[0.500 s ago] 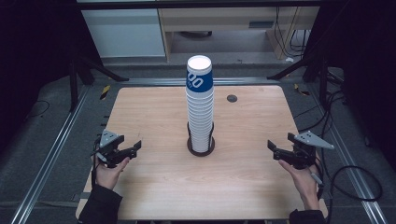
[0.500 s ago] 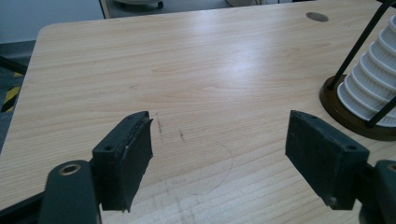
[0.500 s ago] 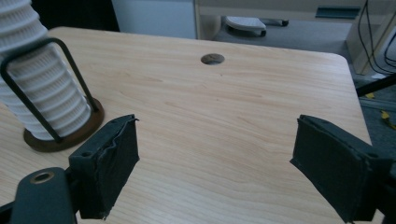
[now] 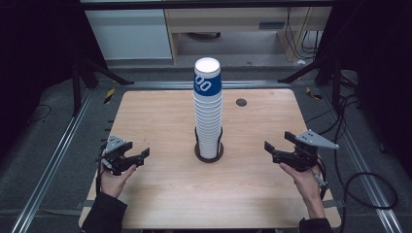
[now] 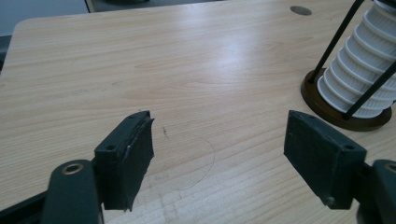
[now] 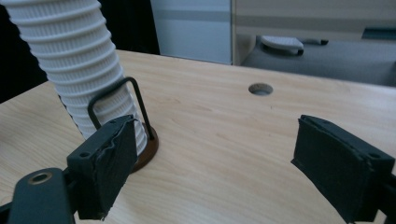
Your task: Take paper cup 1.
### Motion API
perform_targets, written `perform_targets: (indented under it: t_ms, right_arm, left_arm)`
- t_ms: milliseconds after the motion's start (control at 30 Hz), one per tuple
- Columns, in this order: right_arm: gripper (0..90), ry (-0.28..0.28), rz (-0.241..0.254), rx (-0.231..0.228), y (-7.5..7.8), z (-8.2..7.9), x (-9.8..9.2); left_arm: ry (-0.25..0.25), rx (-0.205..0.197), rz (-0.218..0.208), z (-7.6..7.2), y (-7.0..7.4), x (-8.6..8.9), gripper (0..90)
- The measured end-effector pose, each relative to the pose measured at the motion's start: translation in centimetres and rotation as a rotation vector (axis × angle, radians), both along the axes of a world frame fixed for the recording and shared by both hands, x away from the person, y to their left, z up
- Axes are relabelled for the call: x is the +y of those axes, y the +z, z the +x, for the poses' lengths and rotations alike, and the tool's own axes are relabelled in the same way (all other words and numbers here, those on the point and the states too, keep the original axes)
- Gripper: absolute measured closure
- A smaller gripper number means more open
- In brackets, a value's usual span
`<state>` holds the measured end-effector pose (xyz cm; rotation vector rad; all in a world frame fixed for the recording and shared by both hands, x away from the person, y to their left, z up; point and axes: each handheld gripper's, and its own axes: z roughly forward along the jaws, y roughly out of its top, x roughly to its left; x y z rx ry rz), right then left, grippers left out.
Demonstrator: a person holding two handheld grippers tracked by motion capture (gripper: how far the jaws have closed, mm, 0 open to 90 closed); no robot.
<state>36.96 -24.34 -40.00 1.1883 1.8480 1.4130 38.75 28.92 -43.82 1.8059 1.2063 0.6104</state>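
stack: tall upright white ribbed paper cups, blue-topped (image 4: 208,109), counter (image 4: 160,194) centre, in dark wire holder | we flank it evenly | left fingers (image 4: 138,156), right fingers (image 4: 271,148) wide, empty

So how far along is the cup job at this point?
Nothing looks done yet: the stack of cups stands whole in its wire holder mid-table. Nothing is in hand; the left gripper and right gripper are open and empty on either side. All the cup handling is left.
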Motion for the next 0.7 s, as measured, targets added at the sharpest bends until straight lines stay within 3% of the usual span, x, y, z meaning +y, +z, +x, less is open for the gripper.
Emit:
perform_targets:
  t_ms: [300, 433, 600, 700]
  right_arm:
    - [11.8, 0.046, 0.012, -0.055, 2.7, 1.0, 1.7]
    - [11.7, 0.063, 0.018, -0.105, 4.4, 1.1, 2.5]
    - [10.5, 0.093, 0.067, -0.15, 6.6, 1.3, 3.3]
    - [10.0, 0.107, 0.064, -0.176, 7.7, 1.5, 3.9]
  left_arm:
    - [-0.01, 0.018, 0.019, 0.1, -0.2, -0.2, 21.7]
    - [-0.009, 0.02, 0.02, 0.2, -0.2, -0.1, 21.5]
    - [-0.016, 0.028, 0.025, 0.2, -0.2, -0.2, 22.5]
    - [-0.018, 0.033, 0.032, 0.3, -0.3, -0.2, 22.6]
